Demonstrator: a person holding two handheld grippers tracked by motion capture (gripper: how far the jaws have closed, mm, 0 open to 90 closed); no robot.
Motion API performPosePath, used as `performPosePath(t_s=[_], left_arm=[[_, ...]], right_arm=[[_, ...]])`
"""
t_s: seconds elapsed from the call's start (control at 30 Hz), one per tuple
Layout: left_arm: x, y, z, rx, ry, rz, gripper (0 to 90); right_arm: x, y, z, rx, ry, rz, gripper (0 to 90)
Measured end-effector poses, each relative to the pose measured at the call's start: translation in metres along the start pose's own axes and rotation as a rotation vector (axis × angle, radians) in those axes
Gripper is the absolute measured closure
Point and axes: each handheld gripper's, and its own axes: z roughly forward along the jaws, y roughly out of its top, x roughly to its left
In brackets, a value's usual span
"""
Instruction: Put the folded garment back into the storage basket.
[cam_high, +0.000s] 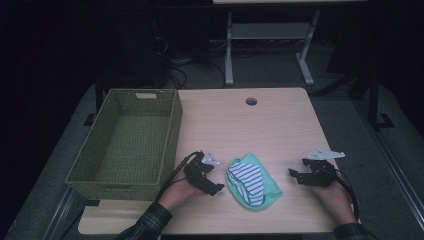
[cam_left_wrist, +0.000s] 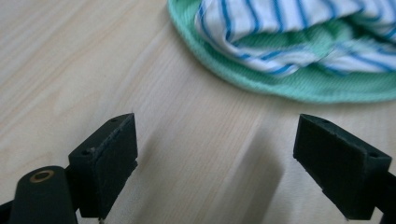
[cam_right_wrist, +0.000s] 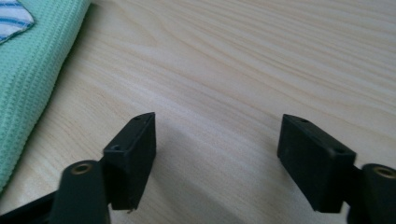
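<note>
Folded green cloth with blue-striped white lining (cam_high: 252, 183) on the wooden table (cam_high: 260, 125), lying between the two grippers. Left gripper (cam_high: 216, 189) just beside its left edge, jaws wide apart, empty. Right gripper (cam_high: 296, 173) near its right side, jaws spread, holding nothing.

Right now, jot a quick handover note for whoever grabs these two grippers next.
Left gripper: open, empty, low over the table, just left of the cloth bundle.
Right gripper: open, empty, right of the bundle, apart from it.
Cloth bundle: green cloth wrapped around a blue-striped white one, lying on the table between the grippers.
Wicker basket: at the table's left, nothing inside.
Done: bundle looks folded.
Left: probably move it into the basket.
</note>
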Motion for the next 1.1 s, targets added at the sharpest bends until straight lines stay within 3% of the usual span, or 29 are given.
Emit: performPosePath(t_s=[0.2, 0.5, 0.77, 0.87, 1.0, 1.07, 1.1], left_arm=[[-0.006, 0.009, -0.005, -0.024, -0.045, 0.001, 13.1], [-0.021, 0.026, -0.006, -0.061, -0.076, 0.041, 13.3], [-0.029, 0.036, 0.006, -0.055, -0.095, 0.064, 13.5], [-0.033, 0.043, 0.011, -0.043, -0.105, 0.101, 13.5], [-0.036, 0.049, 0.014, -0.045, -0.113, 0.114, 13.5], [-0.038, 0.05, 0.022, -0.018, -0.121, 0.128, 13.5], [-0.04, 0.049, 0.026, -0.017, -0.122, 0.114, 13.4]], right_arm=[[-0.002, -0.001, 0.001, -0.003, -0.007, 0.007, 20.8], [-0.002, -0.001, 0.002, -0.003, -0.01, 0.009, 20.4], [-0.002, -0.001, 0.002, -0.002, -0.01, 0.008, 20.4], [-0.002, -0.001, 0.002, -0.003, -0.01, 0.008, 20.4], [-0.002, -0.001, 0.002, -0.003, -0.01, 0.009, 20.4], [-0.002, -0.001, 0.002, -0.002, -0.01, 0.009, 20.3], [-0.002, -0.001, 0.002, -0.002, -0.01, 0.008, 20.3]])
